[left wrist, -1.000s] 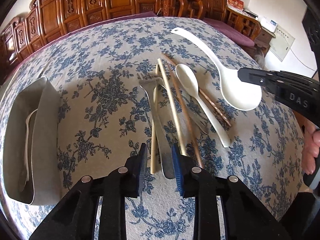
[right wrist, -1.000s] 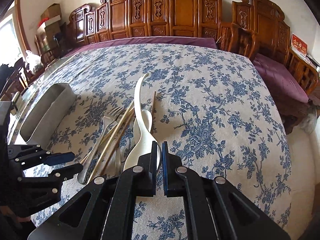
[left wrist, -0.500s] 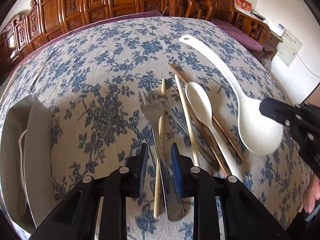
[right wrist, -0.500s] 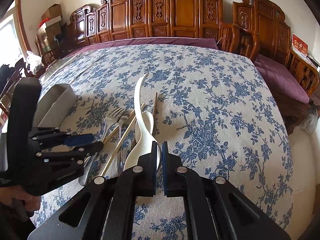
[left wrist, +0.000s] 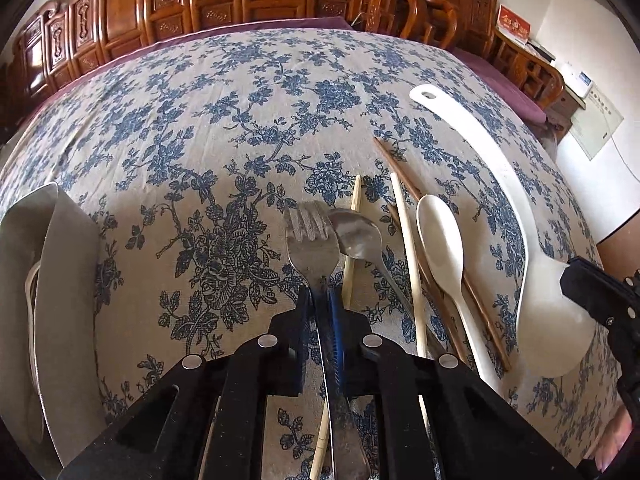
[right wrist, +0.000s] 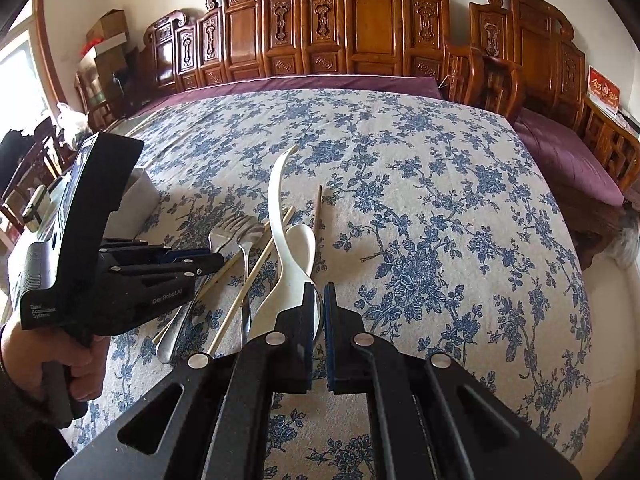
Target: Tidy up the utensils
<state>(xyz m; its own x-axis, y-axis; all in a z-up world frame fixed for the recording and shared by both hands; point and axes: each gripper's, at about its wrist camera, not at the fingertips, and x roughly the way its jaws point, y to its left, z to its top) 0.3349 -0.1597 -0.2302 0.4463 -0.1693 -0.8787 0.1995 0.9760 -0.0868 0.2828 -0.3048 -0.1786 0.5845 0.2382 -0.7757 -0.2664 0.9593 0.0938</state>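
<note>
Worktop (left wrist: 168, 128): covered by a cloth printed with blue flowers; carved wooden chairs line the far edge.

Left gripper (left wrist: 320, 300): its fingers are closing on the neck of the metal fork (left wrist: 310, 236), which lies between the pads; the fork's handle runs back under the gripper, tines toward the far edge. The person's left hand (right wrist: 76, 364) grasps the gripper's handle.

Right gripper (right wrist: 319, 300): fingers together, clamped on the bowl rim of the large white ladle (right wrist: 280, 236), whose long handle reaches toward the far edge.

Metal spoon (left wrist: 356, 234): just beside the fork on its right, bowl touching the tines.

Pale chopsticks (left wrist: 406, 232): two, one to each side of the metal spoon, crossing the pile lengthwise.

Dark wooden chopsticks (left wrist: 394, 166): a pair, lying partly under the small white spoon (left wrist: 440, 236).

Small white spoon: between the pale chopstick and the ladle, bowl toward the far edge.

Grey holder (left wrist: 68, 272): near the left edge, well apart from the pile; something white sits inside, too hidden to tell what.
</note>
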